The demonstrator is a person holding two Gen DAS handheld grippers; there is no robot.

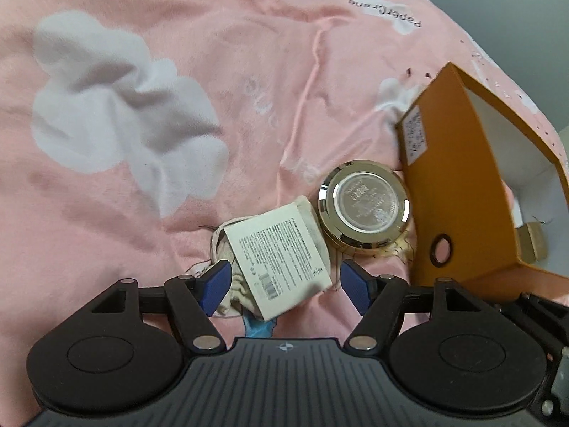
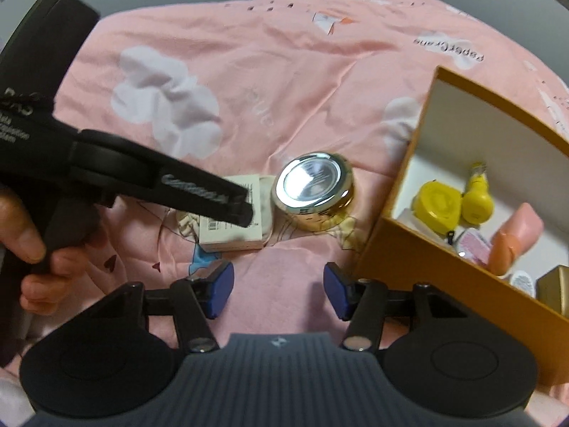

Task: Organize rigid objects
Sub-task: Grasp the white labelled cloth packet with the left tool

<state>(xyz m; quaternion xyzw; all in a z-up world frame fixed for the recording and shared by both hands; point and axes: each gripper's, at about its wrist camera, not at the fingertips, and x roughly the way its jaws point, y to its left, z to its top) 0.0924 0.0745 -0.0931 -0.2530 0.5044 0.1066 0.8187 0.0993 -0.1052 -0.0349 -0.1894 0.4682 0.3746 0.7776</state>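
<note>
A flat white box with printed text lies on a pink bedspread, partly over a cream cloth. My left gripper is open, its blue pads on either side of the box's near end, not gripping it. A round gold compact lies just right of the box. An orange storage box stands open to the right. In the right wrist view my right gripper is open and empty above bare bedspread, nearer than the white box and gold compact. The left gripper's body hangs over the white box.
The orange box holds yellow items, a pink bottle, a pink case and a gold box. The pink bedspread is wrinkled. A hand holds the left gripper's handle at far left.
</note>
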